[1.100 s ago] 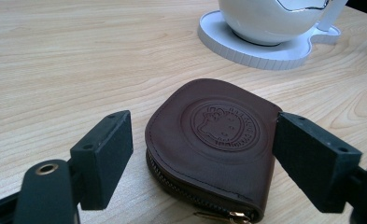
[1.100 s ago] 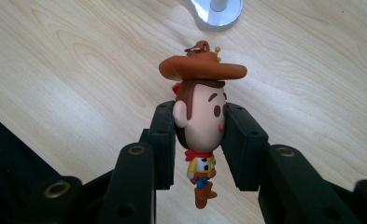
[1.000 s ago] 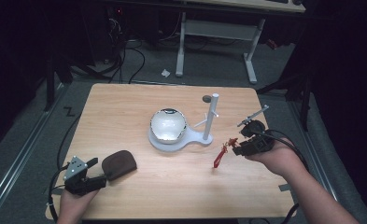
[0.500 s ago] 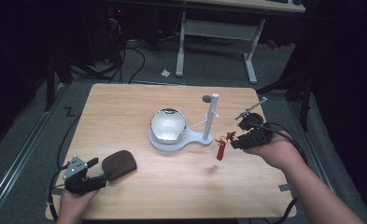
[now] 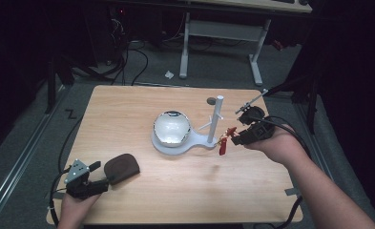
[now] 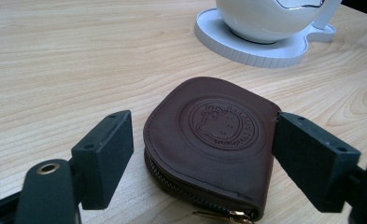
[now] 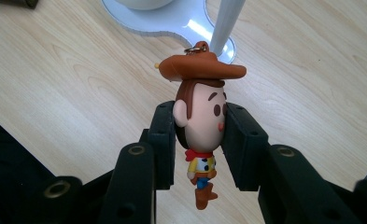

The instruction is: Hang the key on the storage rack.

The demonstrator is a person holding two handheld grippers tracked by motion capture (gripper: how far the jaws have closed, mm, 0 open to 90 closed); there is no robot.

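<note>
At the right of the high view, the right gripper was held above the table, its jaws closed on the head of a cowboy figure keychain. Seen through the right gripper view, the figure was pinched at the head between the two pads, hat toward the white post, body dangling free. Near the lower left of the high view, the left gripper rested low, jaws spread wide on either side of a brown leather coin pouch; in the left gripper view no contact with the pouch could be made out.

A slip was judged possible: only the rounded head was clamped, so a tilt or bump against the post might twist the figure loose. The small ring at the hat could also miss the stand's peg.

Counted: one keychain, one pouch, one white stand carrying one glossy bowl, two grippers.
</note>
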